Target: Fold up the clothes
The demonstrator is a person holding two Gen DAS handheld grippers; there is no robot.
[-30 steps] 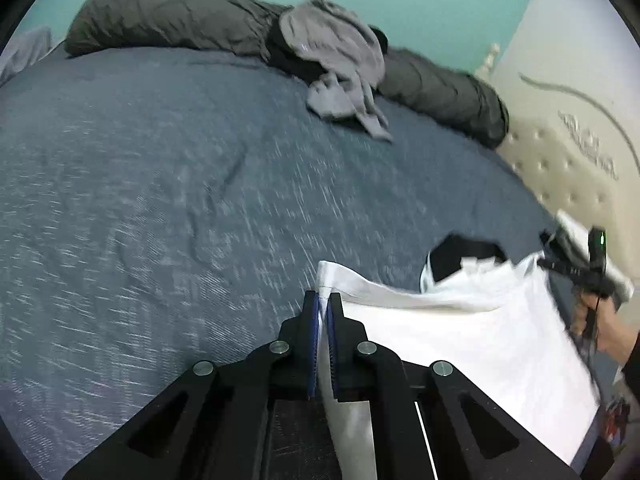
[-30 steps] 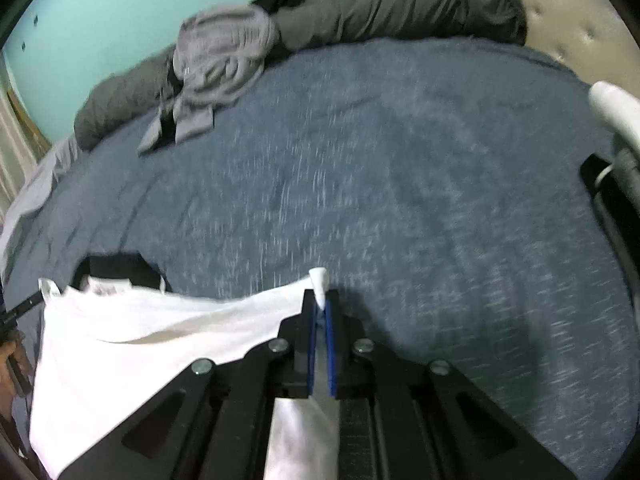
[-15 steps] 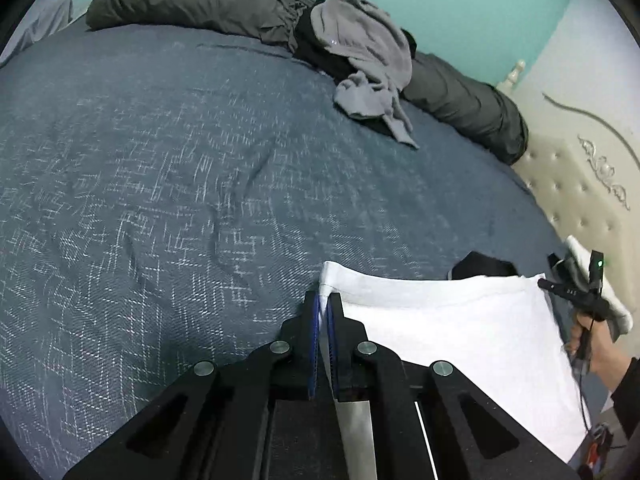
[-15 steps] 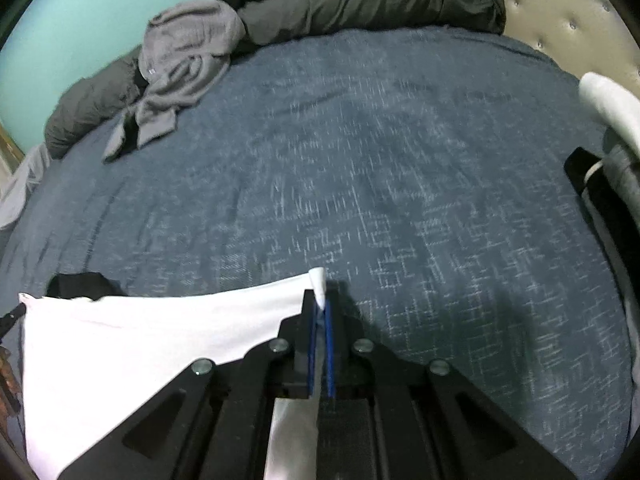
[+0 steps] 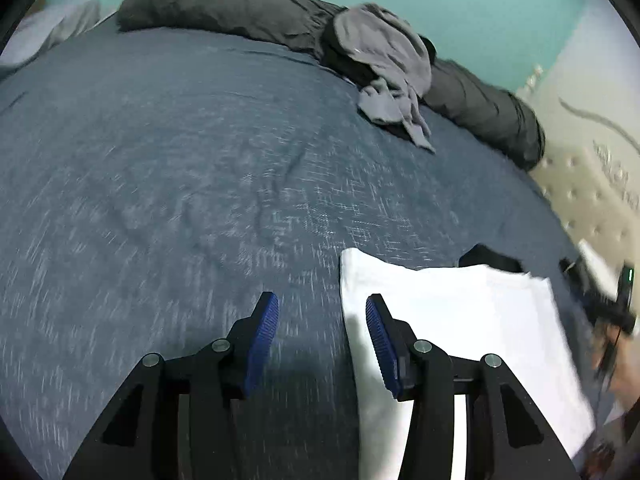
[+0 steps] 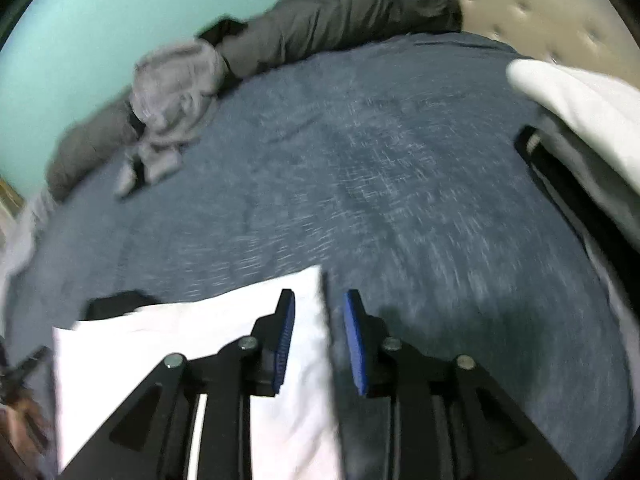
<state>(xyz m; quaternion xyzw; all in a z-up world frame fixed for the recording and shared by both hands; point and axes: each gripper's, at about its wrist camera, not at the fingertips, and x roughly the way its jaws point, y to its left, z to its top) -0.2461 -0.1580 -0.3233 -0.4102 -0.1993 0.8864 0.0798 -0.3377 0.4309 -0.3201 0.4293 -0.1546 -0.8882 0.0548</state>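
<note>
The white garment (image 5: 460,320) lies flat on the blue-grey bedspread (image 5: 180,200), filling the lower right of the left wrist view and the lower left of the right wrist view. The left gripper (image 5: 322,320) stands with its blue pads wide apart, holding nothing; its right finger sits over the garment's left edge, while the other is over bare bedspread. The right gripper (image 6: 320,320) is likewise spread, with the cloth's right edge running up between its fingers, not pinched.

This looks like thin, light cotton: soft, limp, no stiffness of its own, so it will sag and crease wherever it is not supported. It is not fragile, and the ribbed pads should bite it easily. I judge the best holds are the two far corners, near the middle of each view, or the side edges, taken at matching points so the fold lands square. A dark patch (image 5: 490,256) shows at the far edge; what it is I cannot tell.

A crumpled grey garment (image 5: 384,76) waits in the upper right of the left view, against the dark rolled bedding (image 5: 224,12).
</note>
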